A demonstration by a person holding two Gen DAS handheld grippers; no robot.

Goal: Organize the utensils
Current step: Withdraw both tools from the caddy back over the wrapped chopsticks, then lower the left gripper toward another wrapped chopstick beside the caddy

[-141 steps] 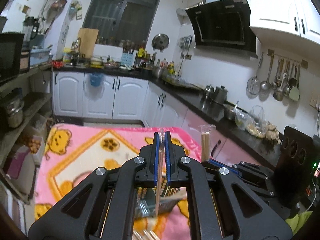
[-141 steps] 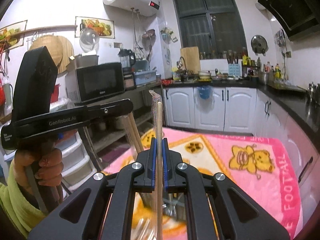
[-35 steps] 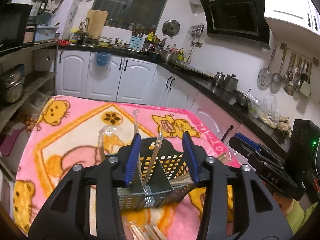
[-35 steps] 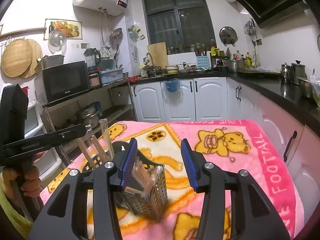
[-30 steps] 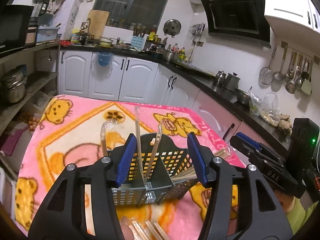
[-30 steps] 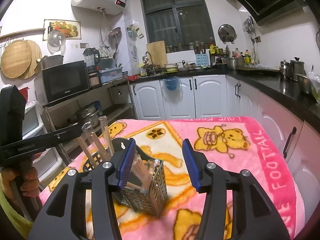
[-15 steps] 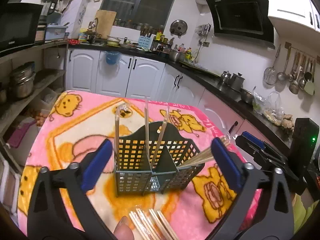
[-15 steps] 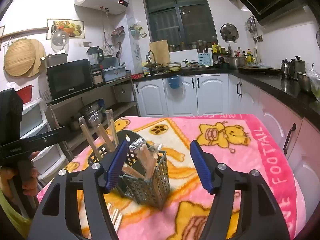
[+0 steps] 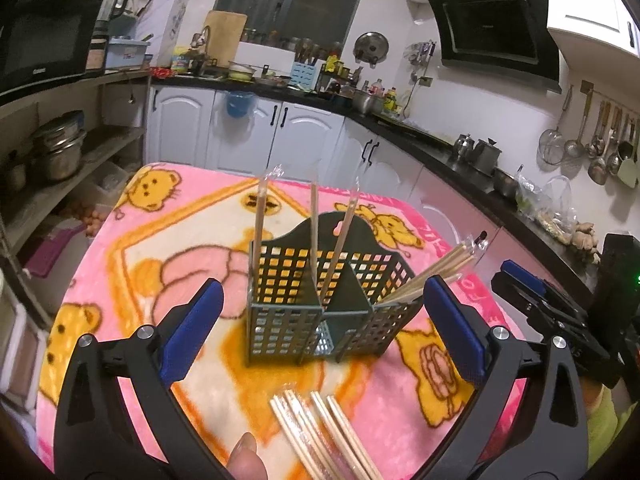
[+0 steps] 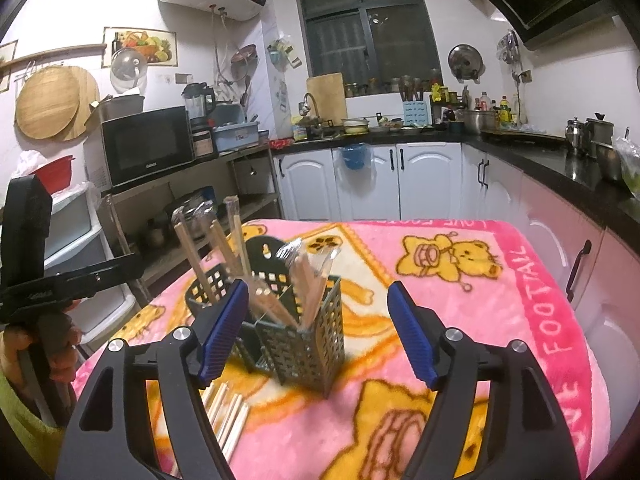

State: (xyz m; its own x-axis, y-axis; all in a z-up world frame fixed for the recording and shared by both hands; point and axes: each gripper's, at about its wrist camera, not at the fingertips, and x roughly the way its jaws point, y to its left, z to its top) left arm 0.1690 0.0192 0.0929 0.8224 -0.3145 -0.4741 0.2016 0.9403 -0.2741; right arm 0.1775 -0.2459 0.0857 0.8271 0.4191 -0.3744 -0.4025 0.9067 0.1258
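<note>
Both the left claw (image 9: pixel 320 328) and right claw (image 10: pixel 318 332) gape wide, empty, with the caddy (image 9: pixel 320 312) ahead; loose chopsticks (image 9: pixel 324 436) lie below the left, ready for picking.

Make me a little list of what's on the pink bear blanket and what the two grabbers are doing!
surface: pink bear blanket over the table
holder: dark green mesh utensil caddy with compartments, standing upright
inside caddy: wrapped chopsticks standing up, some leaning out the right side
loose pile: more wrapped chopsticks lying flat on the blanket in front of the caddy
left gripper: wide open, empty, facing the caddy
right gripper: wide open, empty, caddy between its fingers but not touched
</note>
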